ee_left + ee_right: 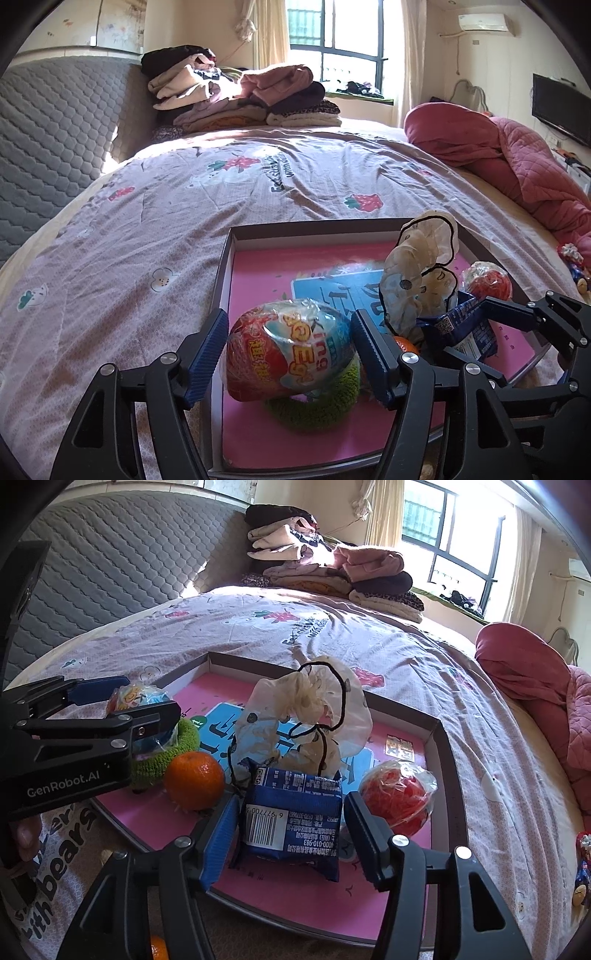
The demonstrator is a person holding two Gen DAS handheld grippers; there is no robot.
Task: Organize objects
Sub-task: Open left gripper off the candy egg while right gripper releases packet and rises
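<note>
Bedding in a strawberry print is spread under a shallow box lid (448, 760) with a pink inner face, where the gathered items lie. A wrapped toy egg (291, 349) is seen between the blue pads of the left gripper (290, 356), just above a green knitted ring (317, 402) at the lid's near left; both pads appear to touch its wrapper, so it seems grasped. A blue snack packet (291, 821) lies at the near middle between the spread fingers of the right gripper (291, 840), with gaps at both sides, so it is released. Left of the packet a mandarin (194, 779) is seen, behind it a sheer scrunchie (306, 720), and to the right a red wrapped ball (399, 797).
</note>
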